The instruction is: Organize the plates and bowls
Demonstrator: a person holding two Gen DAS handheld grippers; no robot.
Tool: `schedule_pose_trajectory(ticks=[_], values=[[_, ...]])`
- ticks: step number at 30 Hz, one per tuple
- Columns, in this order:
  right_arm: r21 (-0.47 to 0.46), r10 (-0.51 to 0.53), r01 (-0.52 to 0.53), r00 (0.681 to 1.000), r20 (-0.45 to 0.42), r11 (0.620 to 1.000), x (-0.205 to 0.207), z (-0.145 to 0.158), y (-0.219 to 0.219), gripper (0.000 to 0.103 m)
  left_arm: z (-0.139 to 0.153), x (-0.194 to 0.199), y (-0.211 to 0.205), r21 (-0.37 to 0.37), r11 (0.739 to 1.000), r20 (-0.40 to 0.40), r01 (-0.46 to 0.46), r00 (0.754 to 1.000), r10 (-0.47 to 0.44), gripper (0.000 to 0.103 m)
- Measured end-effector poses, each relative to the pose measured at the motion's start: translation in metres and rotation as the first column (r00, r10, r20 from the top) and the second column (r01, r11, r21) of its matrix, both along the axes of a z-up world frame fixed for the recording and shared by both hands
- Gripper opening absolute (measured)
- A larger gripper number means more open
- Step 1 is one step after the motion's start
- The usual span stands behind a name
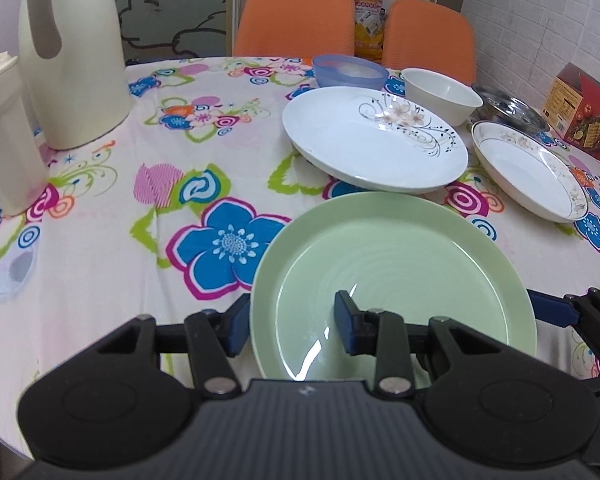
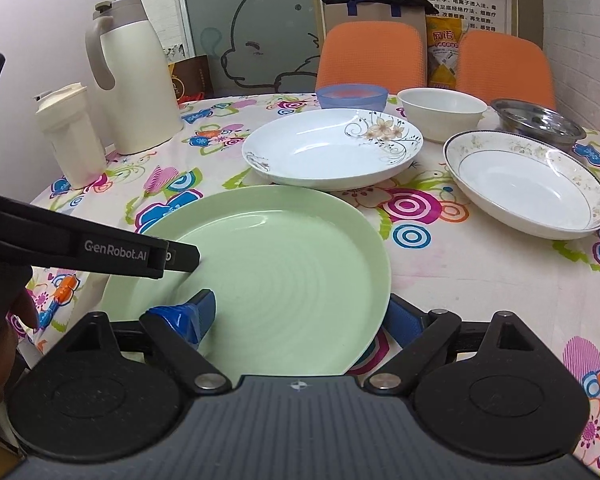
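Green plate (image 1: 396, 276) sits at the near edge of the table (image 1: 112, 240), on the flowered cloth, with both grippers at its rim.

Left gripper (image 1: 292, 320): jaws spread and straddling the plate's left rim, one blue pad outside and below the edge, the other over the well. Whether the pads touch the plate cannot be told. No pinch yet.

Right gripper (image 2: 304, 316): the same on the right rim, one pad above the inner face, the other outside and under the edge. Spread, not closed.

Beyond, toward the far side: flowered white plate (image 1: 374, 140), its near edge just beside or slightly overlapping the green rim. Gold-rimmed plate (image 2: 528, 188) to the right. Along the far edge, blue bowl (image 2: 352, 96), white bowl (image 2: 440, 114) and steel dish (image 2: 540, 122). Cream thermos (image 2: 136, 76) and a small cream jug (image 2: 70, 136) stand far left.

Handling, as judged: the green plate looks glazed, rigid, smooth and slick, probably of moderate weight, and likely to chip if knocked. The raised rim is the only hold. Take it at opposite sides, pads above and below the lip, then lift it level. Uneven closing could tip it into the flowered plate.
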State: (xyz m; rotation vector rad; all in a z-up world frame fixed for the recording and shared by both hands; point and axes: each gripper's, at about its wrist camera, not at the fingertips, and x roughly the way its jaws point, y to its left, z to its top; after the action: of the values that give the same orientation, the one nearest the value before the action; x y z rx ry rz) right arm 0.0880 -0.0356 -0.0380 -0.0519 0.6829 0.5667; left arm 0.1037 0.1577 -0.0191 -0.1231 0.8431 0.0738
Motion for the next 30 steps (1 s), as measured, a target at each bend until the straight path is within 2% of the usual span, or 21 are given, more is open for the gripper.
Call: schedule_pose_trajectory(ticks=[7, 14, 17, 18, 19, 23, 27, 30], values=[[0.023, -0.017, 0.017, 1.000, -0.014, 1.000, 0.007, 0.001, -0.008, 0.077, -0.001, 0.001, -0.005, -0.016, 1.000, 0.009, 0.016, 1.000, -0.016, 0.033], [-0.020, 0.015, -0.015, 1.000, 0.014, 1.000, 0.006, -0.002, -0.007, 0.078, -0.003, 0.003, -0.005, -0.039, 0.999, 0.021, 0.030, 0.999, -0.029, 0.036], [0.036, 0.008, -0.008, 1.000, -0.017, 0.999, 0.010, 0.006, -0.024, 0.077, 0.002, -0.001, 0.006, -0.101, 0.994, 0.032, 0.034, 0.999, -0.031, 0.046], [0.051, -0.006, 0.007, 1.000, -0.012, 0.999, 0.013, 0.011, -0.030, 0.077, 0.006, -0.001, 0.011, -0.118, 0.993, 0.049, 0.025, 0.999, -0.020, 0.065], [0.063, -0.015, 0.015, 1.000, -0.003, 0.998, 0.016, 0.017, -0.033, 0.077, 0.010, -0.001, 0.016, -0.122, 0.992, 0.069, 0.020, 0.998, -0.012, 0.072], [0.079, -0.010, 0.008, 1.000, 0.030, 0.997, 0.049, 0.039, -0.032, 0.077, 0.035, 0.016, 0.027, -0.061, 0.998, 0.144, 0.009, 0.990, 0.000, 0.073], [0.044, 0.006, -0.009, 0.998, 0.064, 0.999, 0.094, 0.047, -0.016, 0.078, 0.049, 0.049, 0.042, -0.061, 0.998, 0.208, 0.016, 0.978, -0.003, 0.077], [0.028, 0.005, -0.006, 0.999, 0.046, 1.000, 0.128, 0.043, -0.007, 0.078, 0.047, 0.080, 0.052, -0.074, 0.997, 0.199, 0.013, 0.980, 0.002, 0.077]])
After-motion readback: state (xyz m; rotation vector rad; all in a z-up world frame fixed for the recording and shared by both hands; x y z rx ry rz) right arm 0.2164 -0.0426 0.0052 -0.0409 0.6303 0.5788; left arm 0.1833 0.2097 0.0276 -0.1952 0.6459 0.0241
